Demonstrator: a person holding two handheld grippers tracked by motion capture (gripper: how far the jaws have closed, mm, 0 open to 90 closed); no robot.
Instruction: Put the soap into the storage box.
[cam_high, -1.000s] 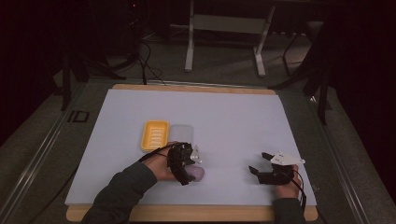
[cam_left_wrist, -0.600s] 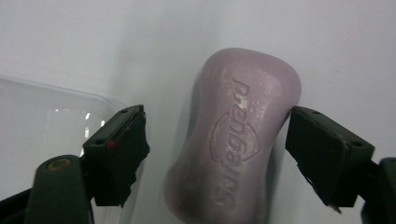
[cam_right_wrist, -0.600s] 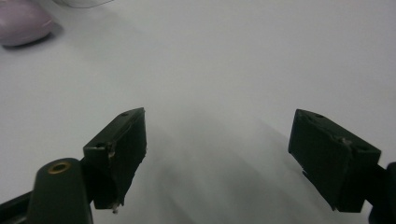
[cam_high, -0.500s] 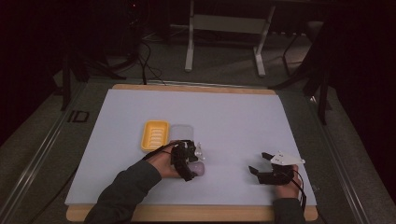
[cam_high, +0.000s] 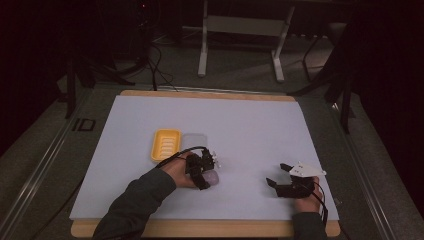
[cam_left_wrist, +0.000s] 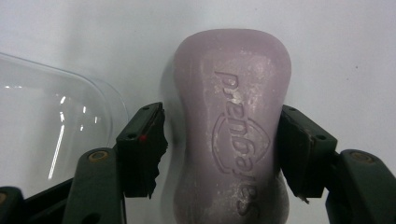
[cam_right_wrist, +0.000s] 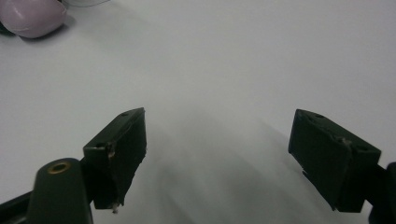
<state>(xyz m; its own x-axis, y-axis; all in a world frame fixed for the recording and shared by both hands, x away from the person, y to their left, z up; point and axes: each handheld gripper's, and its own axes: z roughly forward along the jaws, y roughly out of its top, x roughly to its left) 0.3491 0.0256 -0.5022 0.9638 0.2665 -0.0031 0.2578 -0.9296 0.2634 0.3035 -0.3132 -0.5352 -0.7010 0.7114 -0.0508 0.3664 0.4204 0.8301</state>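
Work in hand, as judged: a pale lilac moulded soap bar (cam_left_wrist: 232, 126) w/ embossed lettering is to be picked up and, prob., put into the yellow ribbed plastic soap dish (cam_high: 165, 144).

Left gripper (cam_left_wrist: 219, 140): jaws are set either side of the bar at its waist. The right-hand pad appears pressed against the soap; a thin gap w/ shadow is seen at the other pad, so a full pinch can't be confirmed – closing on it, not yet clamped, is the reading. In the high view the left gripper (cam_high: 202, 170) is seen low over the bar (cam_high: 212, 177), which lies flat on the white table sheet (cam_high: 260, 130), near the front, just in front of the clear plastic lid (cam_high: 194, 142). The lid sits beside the yellow dish, to its right; its curved edge (cam_left_wrist: 56, 121) is seen just beside the bar.

Right gripper (cam_right_wrist: 224, 158): jaws spread wide, nothing between them, held low over bare sheet well apart from the soap (cam_right_wrist: 31, 17). In the high view it (cam_high: 278, 176) is parked front-right.

Progress: early. Done – dish seen uncovered, bar approached. Left – grip to be completed, bar lifted, carried to the dish, set in; lid prob. to be replaced after.
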